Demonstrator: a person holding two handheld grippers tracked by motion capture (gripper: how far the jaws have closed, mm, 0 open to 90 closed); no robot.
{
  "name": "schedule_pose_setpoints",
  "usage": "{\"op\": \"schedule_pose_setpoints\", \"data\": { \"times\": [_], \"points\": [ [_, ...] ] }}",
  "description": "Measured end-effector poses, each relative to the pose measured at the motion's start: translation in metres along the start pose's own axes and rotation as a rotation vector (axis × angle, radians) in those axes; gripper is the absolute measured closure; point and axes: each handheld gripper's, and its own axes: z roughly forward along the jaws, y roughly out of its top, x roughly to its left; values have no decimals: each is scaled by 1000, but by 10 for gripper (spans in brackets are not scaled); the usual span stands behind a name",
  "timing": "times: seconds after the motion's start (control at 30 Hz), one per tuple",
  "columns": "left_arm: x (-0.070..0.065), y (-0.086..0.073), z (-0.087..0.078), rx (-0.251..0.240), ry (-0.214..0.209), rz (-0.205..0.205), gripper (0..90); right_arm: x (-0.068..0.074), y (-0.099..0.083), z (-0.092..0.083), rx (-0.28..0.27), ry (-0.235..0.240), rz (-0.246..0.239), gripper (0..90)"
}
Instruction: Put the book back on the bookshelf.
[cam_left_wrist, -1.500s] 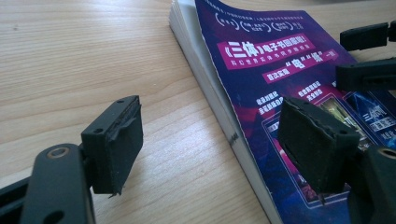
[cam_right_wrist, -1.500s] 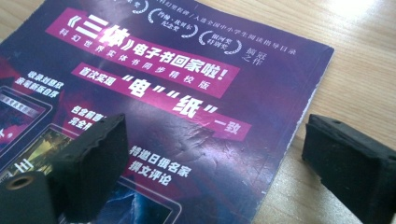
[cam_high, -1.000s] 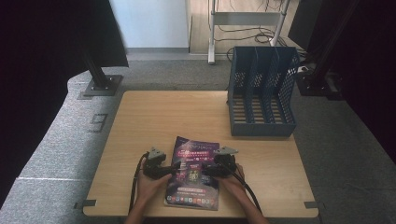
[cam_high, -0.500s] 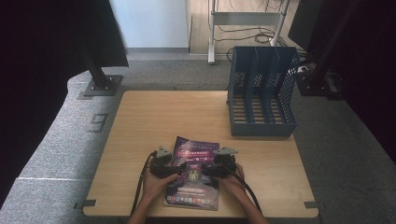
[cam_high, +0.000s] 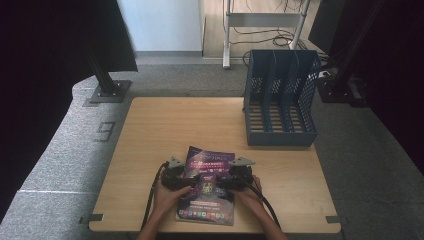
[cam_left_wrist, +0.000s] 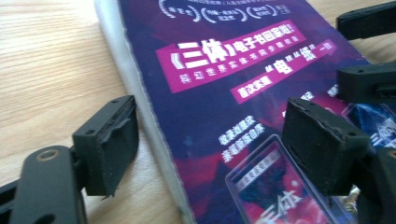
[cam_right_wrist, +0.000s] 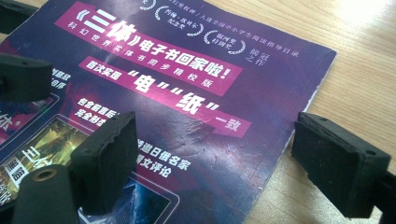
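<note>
Where the purple magazine (cam_high: 207, 187) lies flat near the front edge of the wooden table (cam_high: 200, 125), it is straddled at both side edges — the left gripper (cam_left_wrist: 210, 144) and the right gripper (cam_right_wrist: 229, 158) are each held with jaws apart, one jaw over the cover, one over bare wood. A blue file rack (cam_high: 280, 100) is seen well apart, at the far right.

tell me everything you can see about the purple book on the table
The purple book is a thin paperback with a glossy cover, dark purple with magenta banners, white Chinese lettering and small pictures near its lower part. It lies flat and closed, cover up, slightly askew, near the front edge of the wooden table. Its page edges look pale grey-white. The left hand-held gripper straddles its one long edge with jaws open, and the right hand-held gripper straddles the opposite edge, also open. Whether the pads touch it cannot be told.
</note>
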Motion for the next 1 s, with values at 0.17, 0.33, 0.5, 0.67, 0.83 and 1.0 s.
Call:
{"op": "schedule_pose_setpoints", "data": {
  "times": [0.17, 0.33, 0.5, 0.67, 0.83, 1.0],
  "points": [
    [3, 0, -2, -7, -19, -32, 203, 1, 0, 0, 3, -2, 1, 141],
    [3, 1, -6, -38, -33, -48, 229, 1, 0, 0, 4, -3, 1, 142],
    [-7, 6, -16, -84, -48, -16, 240, 1, 0, 0, 2, -2, 1, 142],
    [-6, 7, -21, -103, -162, -21, 298, -1, 1, 0, 6, 3, -6, 144],
    [-12, 9, -18, -97, -147, 18, 330, -1, 0, 0, 6, 5, -4, 145],
    [-10, 9, -13, -67, -105, 32, 374, -1, 0, -1, 7, 7, -5, 146]
  ]
}}
